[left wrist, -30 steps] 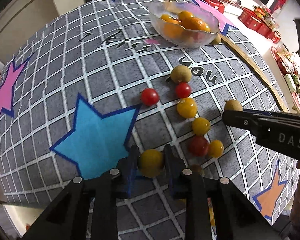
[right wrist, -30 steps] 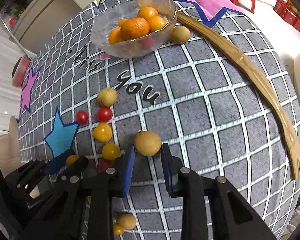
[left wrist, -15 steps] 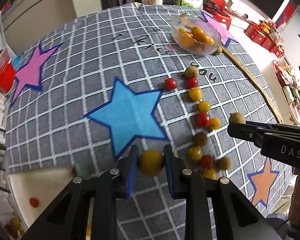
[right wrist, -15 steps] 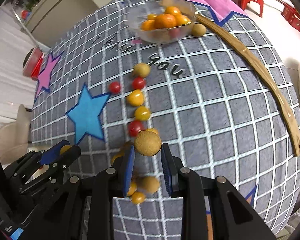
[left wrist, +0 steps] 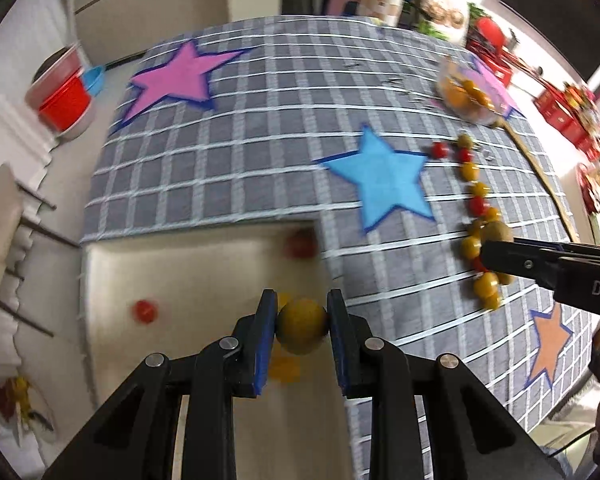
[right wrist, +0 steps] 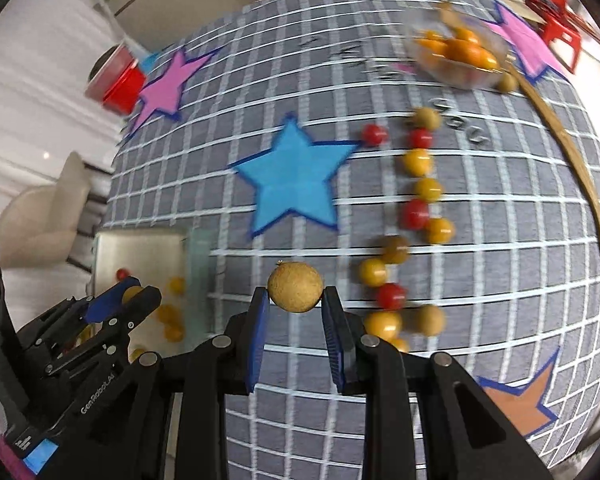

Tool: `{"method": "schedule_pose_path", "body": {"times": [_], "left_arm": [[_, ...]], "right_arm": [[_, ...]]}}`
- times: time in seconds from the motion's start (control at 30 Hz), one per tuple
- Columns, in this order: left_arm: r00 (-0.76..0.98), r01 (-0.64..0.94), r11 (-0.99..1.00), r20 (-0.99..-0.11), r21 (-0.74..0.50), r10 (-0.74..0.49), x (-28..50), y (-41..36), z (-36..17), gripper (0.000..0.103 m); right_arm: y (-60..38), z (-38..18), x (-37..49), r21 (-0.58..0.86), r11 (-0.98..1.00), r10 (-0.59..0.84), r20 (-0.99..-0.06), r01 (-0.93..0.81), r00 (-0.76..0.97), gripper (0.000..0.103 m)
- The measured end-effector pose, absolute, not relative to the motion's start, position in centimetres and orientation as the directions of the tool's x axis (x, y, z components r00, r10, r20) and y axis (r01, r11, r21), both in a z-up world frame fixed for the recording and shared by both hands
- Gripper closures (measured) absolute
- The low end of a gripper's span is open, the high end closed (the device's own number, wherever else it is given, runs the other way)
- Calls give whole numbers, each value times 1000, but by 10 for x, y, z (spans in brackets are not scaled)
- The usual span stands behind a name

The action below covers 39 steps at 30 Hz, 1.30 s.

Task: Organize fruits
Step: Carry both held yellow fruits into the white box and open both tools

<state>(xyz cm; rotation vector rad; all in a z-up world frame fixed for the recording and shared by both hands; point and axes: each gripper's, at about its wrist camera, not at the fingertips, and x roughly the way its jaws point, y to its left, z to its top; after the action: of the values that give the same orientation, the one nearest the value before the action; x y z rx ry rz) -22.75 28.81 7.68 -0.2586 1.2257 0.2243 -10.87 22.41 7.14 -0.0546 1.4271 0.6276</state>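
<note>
Across the tabletop (right wrist: 500, 208), covered by a grey checked cloth with coloured stars, the biggest piece is the pale tray (left wrist: 204, 272) at the near left edge, already holding a few red and yellow fruits. A clear bowl (right wrist: 460, 56) of orange fruits stands at the far right, with a curved wooden strip (right wrist: 572, 152) running down beside it. Between the blue star and that strip lies a loose line of small fruits (right wrist: 418, 200), red, yellow and tan, some touching, others a little apart. The left gripper (left wrist: 302, 322) hangs over the tray with its fingers (left wrist: 266, 332) closed on a yellow-green round fruit (left wrist: 302, 326), pinched across its widest part. The right gripper (right wrist: 296, 304) is over the cloth just right of the tray, its fingers (right wrist: 258, 320) clamped on a tan rough-skinned fruit (right wrist: 296, 287), which sits high, near the fingertips. Both fruits look light, small and round, so weight is unlikely to matter; rolling is the likelier trouble. The smooth yellow-green one probably has a thin, soft skin that would bruise or split under hard pressure, while the tan one seems to have a dry, firmer shell with better friction. A gentle hold across the middle of each suits them best, and the tan fruit's shallow seat suggests it could slip out if jolted.
</note>
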Motion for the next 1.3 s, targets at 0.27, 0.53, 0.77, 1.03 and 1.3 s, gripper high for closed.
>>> {"method": "schedule_pose_path", "body": {"times": [0.27,0.53,0.77,1.03,1.3], "left_arm": [[277,-424,905,-958,-47,80,-266,338,57,76],[240,-439,898,-968,-40,74,-275,354,29,76],[230,-445,895,-971,-42,69,-277,358,20,76],[227,-442,896,-971,-33,76,-276,361,17,76],[225,-430,902,-971,-21,85,-275,356,15,76]], "right_arm": [[281,71,-141,347,782,381,-923,-518,-42,74],[330,51,-157,346,752,357,-929,-561,-94,74],[363,27,-149,312,752,316,-944,-581,-98,74],[381,7,-144,278,758,269,-957,-590,-105,74],[390,-5,-148,266,758,254,-961,-595,-106,73]]}}
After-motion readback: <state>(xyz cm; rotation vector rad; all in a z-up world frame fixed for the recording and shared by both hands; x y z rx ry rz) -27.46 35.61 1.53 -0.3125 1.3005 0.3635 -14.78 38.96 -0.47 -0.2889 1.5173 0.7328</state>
